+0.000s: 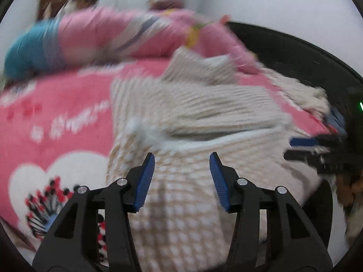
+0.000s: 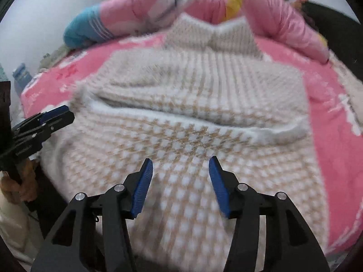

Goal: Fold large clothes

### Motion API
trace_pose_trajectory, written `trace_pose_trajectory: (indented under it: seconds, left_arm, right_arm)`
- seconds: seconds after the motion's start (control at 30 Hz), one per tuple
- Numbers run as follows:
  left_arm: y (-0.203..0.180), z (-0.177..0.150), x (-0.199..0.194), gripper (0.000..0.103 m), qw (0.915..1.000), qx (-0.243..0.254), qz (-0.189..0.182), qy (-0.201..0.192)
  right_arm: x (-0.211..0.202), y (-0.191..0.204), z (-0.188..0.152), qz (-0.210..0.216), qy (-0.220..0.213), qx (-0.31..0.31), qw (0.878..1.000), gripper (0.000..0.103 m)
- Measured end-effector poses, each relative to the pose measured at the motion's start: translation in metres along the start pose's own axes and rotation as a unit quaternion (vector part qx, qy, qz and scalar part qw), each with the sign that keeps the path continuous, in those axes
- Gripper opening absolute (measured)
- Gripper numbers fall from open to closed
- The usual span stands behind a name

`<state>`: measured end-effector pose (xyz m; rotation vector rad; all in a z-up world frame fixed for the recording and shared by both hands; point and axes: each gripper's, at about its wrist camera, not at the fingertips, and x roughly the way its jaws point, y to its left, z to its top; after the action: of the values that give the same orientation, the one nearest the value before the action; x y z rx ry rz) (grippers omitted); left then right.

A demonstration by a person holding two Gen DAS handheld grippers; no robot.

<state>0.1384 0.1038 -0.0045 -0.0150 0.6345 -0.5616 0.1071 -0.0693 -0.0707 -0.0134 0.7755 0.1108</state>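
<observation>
sweater [image 2: 192, 117] spread on pink blanket [image 2: 335, 104], folded edge across middle | both hand-held grippers [image 1: 182, 158] [image 2: 180, 162] open, empty

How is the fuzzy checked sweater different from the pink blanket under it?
The sweater is cream with small tan checks; the pink blanket is bright pink with white writing and a heart picture. The sweater lies on top, with a fold across its middle; the blanket is spread flat beneath it and reaches further out on both sides. Both are soft cloth lying on the bed, and neither gripper is holding either one.
</observation>
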Motion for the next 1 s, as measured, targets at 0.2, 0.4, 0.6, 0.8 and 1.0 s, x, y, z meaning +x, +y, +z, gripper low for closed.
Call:
trace_pose_trajectory:
  seconds: [0.2,0.4,0.6,0.8,1.0]
  left_arm:
    - [-0.053,-0.035,0.011,0.052,0.9959,0.054,-0.043,0.059]
    - [-0.061,-0.044,0.033,0.051,0.9937,0.072,0.032,0.08]
    - [-0.059,-0.054,0.001,0.057,0.9934,0.08,0.016,0.081]
    - [-0.059,-0.057,0.031,0.061,0.992,0.047,0.047,0.107]
    - [-0.025,-0.054,-0.009,0.061,0.9971,-0.01,0.012,0.074]
  right_arm:
    - [0.027,0.014,-0.032,-0.016,0.049,-0.037,0.998,0.051]
    - [0.025,0.011,-0.031,-0.017,0.042,-0.026,0.999,0.056]
    - [0.003,0.018,-0.055,-0.052,0.046,-0.061,0.996,0.056]
    - [0.029,0.017,-0.06,-0.069,0.055,-0.031,0.996,0.062]
    - [-0.024,-0.017,-0.075,-0.083,0.039,0.015,0.996,0.062]
